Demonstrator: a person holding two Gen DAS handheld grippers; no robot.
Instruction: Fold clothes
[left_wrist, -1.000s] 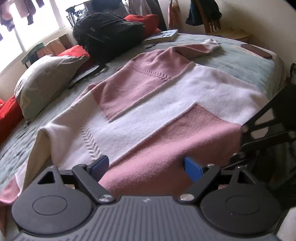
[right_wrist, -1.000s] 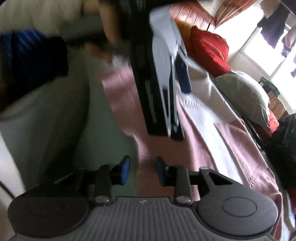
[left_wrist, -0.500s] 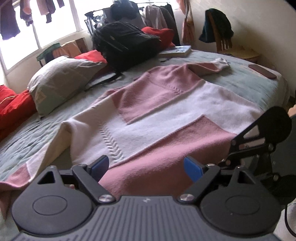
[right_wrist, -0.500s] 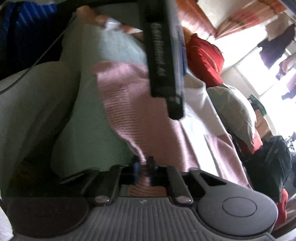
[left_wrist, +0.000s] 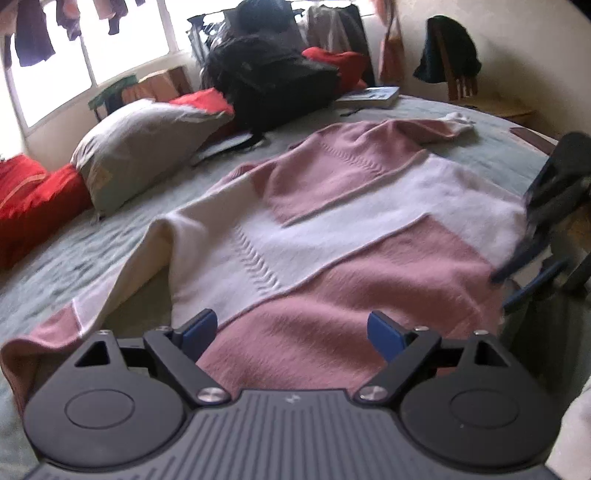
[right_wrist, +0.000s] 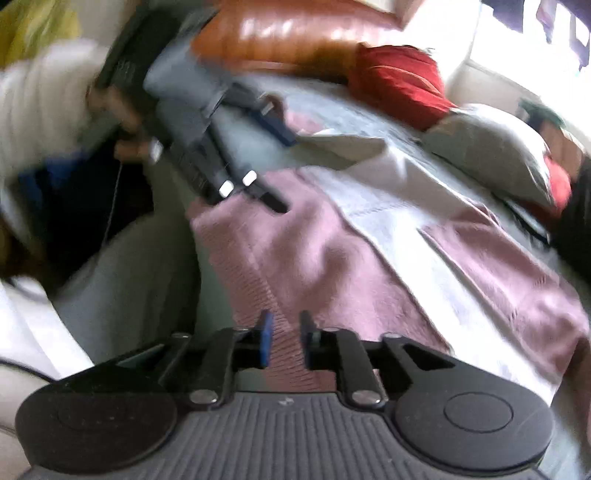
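**Pink-and-white sweater lying flat on bed, both grippers over its hem**

The sweater (left_wrist: 332, 229) is lying spread across the grey-green bedspread (left_wrist: 92, 251), blocked in dusty pink and off-white panels with a raised herringbone stitch line. One sleeve is trailing off toward the left edge of the bed; the other is reaching toward the far right, ending in a white cuff.

The left gripper (left_wrist: 291, 328) is hovering over the pink hem with its blue pads standing wide apart, nothing between them. The right gripper (right_wrist: 284, 338) is sitting over the hem's pink edge, its jaws opening; knit is showing in the narrow gap, and the pads are not visibly pressing it. That view is blurred.

No containers in view. A grey pillow (left_wrist: 144, 147), red cushions (left_wrist: 33, 206), a black backpack (left_wrist: 273, 81) and a book (left_wrist: 369, 98) are resting along the far side of the bed. Clothes are hanging at the window (left_wrist: 122, 48).
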